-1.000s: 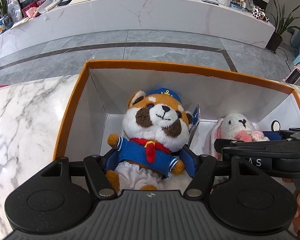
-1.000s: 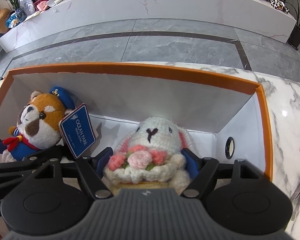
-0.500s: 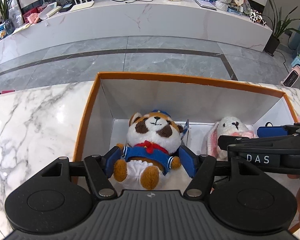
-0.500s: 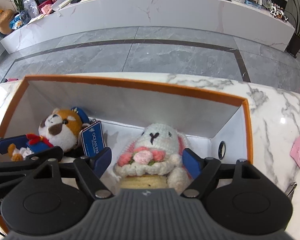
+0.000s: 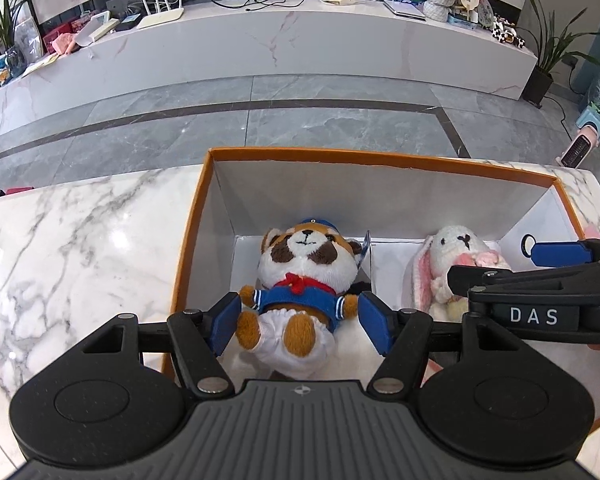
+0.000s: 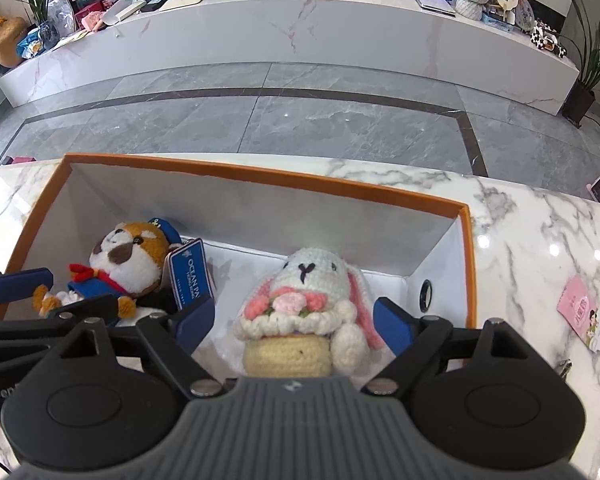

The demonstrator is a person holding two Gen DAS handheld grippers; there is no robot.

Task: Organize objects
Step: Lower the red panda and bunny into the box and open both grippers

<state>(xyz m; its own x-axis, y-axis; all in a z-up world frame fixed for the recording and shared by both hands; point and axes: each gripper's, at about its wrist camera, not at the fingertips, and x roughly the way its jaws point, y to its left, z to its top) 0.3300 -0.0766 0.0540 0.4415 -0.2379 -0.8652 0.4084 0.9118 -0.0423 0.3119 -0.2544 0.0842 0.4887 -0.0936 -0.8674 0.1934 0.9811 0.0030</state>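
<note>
While left fingers (image 5: 226, 322) flank fox (image 5: 306, 256), open | right fingers (image 6: 394, 326) just widened, rabbit (image 6: 308, 276) between untouched

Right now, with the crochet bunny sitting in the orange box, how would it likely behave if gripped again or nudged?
The crochet bunny looks soft yarn, so it would probably squash between the pads rather than slip. Its long ear hangs loose and would likely flop. It sits on a broad knitted base, so a nudge may slide it rather than tip it.
</note>
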